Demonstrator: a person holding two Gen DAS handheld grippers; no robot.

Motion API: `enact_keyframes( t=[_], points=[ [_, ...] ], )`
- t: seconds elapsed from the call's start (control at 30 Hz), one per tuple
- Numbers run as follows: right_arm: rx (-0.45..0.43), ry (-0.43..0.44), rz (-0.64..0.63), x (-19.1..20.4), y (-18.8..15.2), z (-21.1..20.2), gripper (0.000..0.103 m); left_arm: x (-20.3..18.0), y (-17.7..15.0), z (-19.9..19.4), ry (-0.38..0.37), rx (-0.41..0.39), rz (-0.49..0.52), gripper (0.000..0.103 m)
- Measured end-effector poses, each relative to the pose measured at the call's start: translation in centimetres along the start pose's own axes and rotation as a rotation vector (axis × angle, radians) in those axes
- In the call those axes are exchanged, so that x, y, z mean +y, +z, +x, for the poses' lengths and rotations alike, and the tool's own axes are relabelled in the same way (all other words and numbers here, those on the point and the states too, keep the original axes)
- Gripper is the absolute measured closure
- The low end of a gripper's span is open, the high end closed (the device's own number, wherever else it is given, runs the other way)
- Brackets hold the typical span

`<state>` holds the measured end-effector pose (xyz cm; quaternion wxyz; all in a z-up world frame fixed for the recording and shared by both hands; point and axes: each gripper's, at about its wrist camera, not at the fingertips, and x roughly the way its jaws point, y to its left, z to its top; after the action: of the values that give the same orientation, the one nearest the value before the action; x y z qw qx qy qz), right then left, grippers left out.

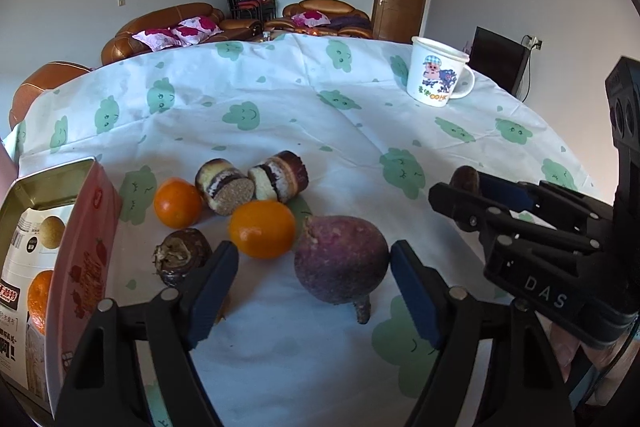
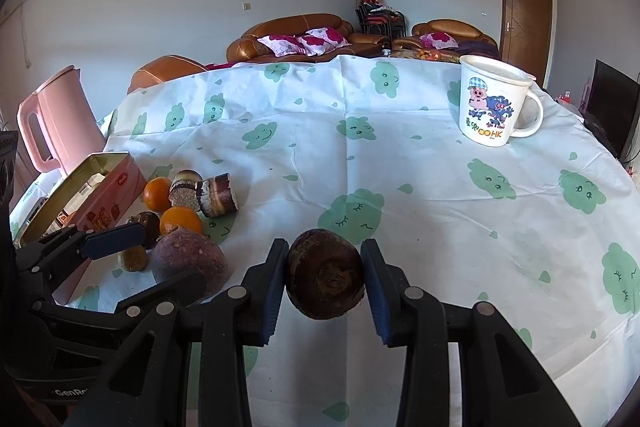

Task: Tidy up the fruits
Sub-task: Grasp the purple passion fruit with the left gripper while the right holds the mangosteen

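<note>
Right gripper [image 2: 324, 279]: both blue-padded fingers are pressed against the sides of a dark brown water chestnut [image 2: 325, 274], which is pinched between them above the cloud-print tablecloth [image 2: 400, 155]. In the left wrist view the same gripper [image 1: 466, 187] enters from the right, with the chestnut [image 1: 465, 179] visible at its tip.

Left gripper [image 1: 314, 269]: fingers spread wide. The right pad sits just beside, possibly touching, a purple turnip-like root [image 1: 340, 259]; contact cannot be confirmed. The left pad stands near a second water chestnut [image 1: 180, 255]. The root lies between the pads, off centre toward the right one, its tapered tail pointing toward the camera.

Just behind the root lies a near orange [image 1: 262, 229]. To its left, farther back, lies a second orange [image 1: 177, 203]. Behind both oranges lie two short cut pieces of sugarcane [image 1: 254, 183], side by side and touching.

At the left edge stands an open pink tin box [image 1: 84, 247]; printed packets and an orange-coloured item show inside. In the right wrist view a small yellowish fruit [image 2: 134, 258] lies near the tin, and a pink kettle [image 2: 60, 123] stands behind the tin.

Far right on the table: a white cartoon mug [image 1: 436, 73], upright, well apart from the produce.
</note>
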<state>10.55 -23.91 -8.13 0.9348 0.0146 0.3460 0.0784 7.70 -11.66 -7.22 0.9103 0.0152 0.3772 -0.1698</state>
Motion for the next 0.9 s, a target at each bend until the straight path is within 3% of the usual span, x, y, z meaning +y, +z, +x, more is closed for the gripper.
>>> enact_keyframes(
  t=[0.07, 0.1, 0.37, 0.9],
  points=[
    [0.001, -0.005, 0.002, 0.0, 0.0, 0.0, 0.064, -0.5, 0.0, 0.2, -0.048, 0.005, 0.016, 0.049],
    [0.0, -0.006, 0.0, 0.0, 0.0, 0.0, 0.064, -0.8, 0.0, 0.1, -0.055, 0.004, 0.027, 0.051],
    [-0.031, 0.011, -0.031, 0.5, -0.1, -0.6, 0.064, 0.3, -0.1, -0.3, -0.043, -0.023, -0.038, 0.052],
    [-0.129, 0.071, -0.044, 0.7, -0.3, -2.4, 0.064, 0.6, -0.3, -2.2, 0.008, -0.125, -0.046, 0.052]
  ],
)
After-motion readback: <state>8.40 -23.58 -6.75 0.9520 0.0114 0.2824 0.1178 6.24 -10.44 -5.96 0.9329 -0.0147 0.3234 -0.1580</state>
